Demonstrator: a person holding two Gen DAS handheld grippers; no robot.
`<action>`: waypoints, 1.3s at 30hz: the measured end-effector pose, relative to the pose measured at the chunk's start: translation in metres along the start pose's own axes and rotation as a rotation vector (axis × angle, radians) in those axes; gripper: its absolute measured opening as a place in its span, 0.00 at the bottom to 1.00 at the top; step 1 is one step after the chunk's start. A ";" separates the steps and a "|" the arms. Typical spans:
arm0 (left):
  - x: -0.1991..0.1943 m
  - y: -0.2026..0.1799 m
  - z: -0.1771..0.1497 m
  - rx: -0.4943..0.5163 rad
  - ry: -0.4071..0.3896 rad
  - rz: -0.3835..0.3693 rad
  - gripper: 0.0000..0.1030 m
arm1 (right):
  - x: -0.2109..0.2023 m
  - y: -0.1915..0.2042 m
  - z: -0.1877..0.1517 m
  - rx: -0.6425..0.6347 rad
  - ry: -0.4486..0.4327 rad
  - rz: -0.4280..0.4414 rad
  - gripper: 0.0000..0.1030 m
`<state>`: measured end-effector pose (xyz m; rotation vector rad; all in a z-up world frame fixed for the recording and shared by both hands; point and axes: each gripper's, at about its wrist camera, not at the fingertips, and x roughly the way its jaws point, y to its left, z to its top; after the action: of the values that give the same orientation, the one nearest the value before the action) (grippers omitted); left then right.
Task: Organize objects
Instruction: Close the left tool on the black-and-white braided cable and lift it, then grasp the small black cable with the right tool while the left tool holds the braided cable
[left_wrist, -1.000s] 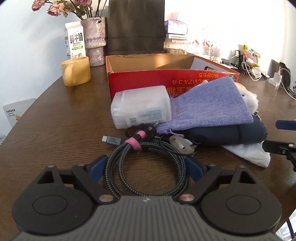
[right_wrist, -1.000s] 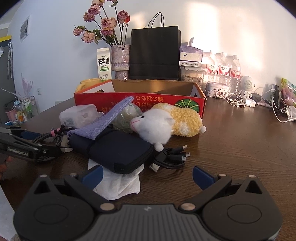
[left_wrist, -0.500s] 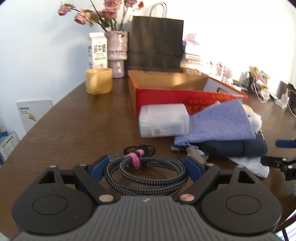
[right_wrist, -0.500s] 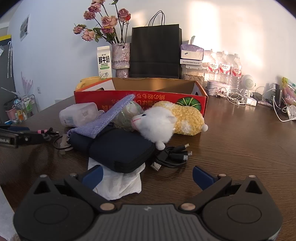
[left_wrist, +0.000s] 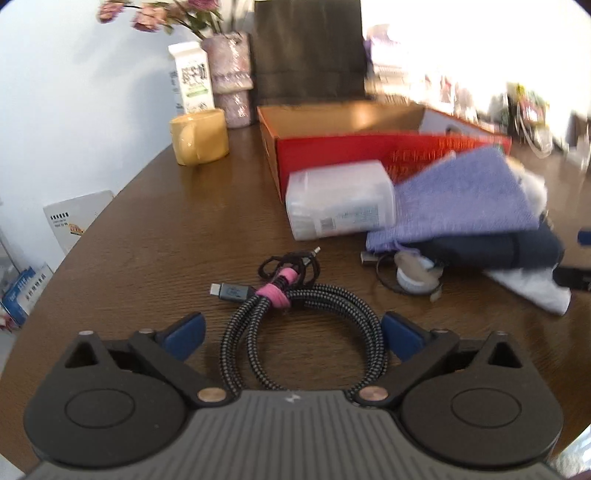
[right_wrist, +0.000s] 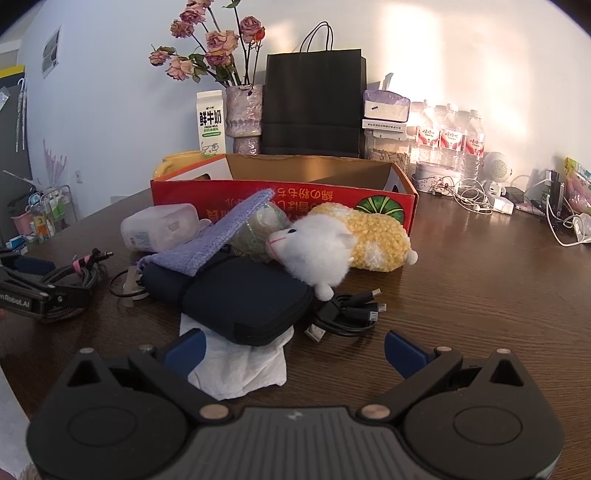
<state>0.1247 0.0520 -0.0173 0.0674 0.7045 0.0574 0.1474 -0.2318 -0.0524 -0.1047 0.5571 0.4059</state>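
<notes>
A coiled braided cable (left_wrist: 303, 332) with a pink tie lies on the brown table between the open jaws of my left gripper (left_wrist: 293, 334); it also shows in the right wrist view (right_wrist: 70, 275). Ahead lie a clear plastic box (left_wrist: 340, 205), a purple cloth (left_wrist: 458, 199) and a dark blue pouch (right_wrist: 236, 295). A plush sheep (right_wrist: 332, 243) and a black cable bundle (right_wrist: 347, 314) lie before the open, empty right gripper (right_wrist: 293, 350). A white tissue (right_wrist: 240, 365) lies under the pouch.
An open red cardboard box (right_wrist: 284, 192) stands behind the pile. A yellow mug (left_wrist: 199, 136), milk carton (right_wrist: 211, 123), flower vase (right_wrist: 243, 114) and black paper bag (right_wrist: 312, 103) stand at the back. Bottles and chargers (right_wrist: 480, 192) crowd the right.
My left gripper has pulled back from the pile with the braided cable between its jaws; the cable now lies apart from the clear box. The right gripper has stayed still.
</notes>
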 end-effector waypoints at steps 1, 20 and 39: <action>0.001 0.002 0.001 -0.010 0.017 -0.023 1.00 | 0.000 0.000 0.000 0.000 0.001 0.000 1.00; -0.024 -0.010 0.002 -0.049 -0.101 -0.108 0.84 | -0.002 -0.007 0.003 0.011 -0.020 -0.015 1.00; -0.037 -0.005 0.014 -0.146 -0.188 -0.111 0.84 | -0.001 0.006 0.007 -0.018 -0.019 0.015 1.00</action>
<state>0.1061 0.0435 0.0169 -0.1054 0.5133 -0.0043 0.1477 -0.2257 -0.0458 -0.1134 0.5359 0.4263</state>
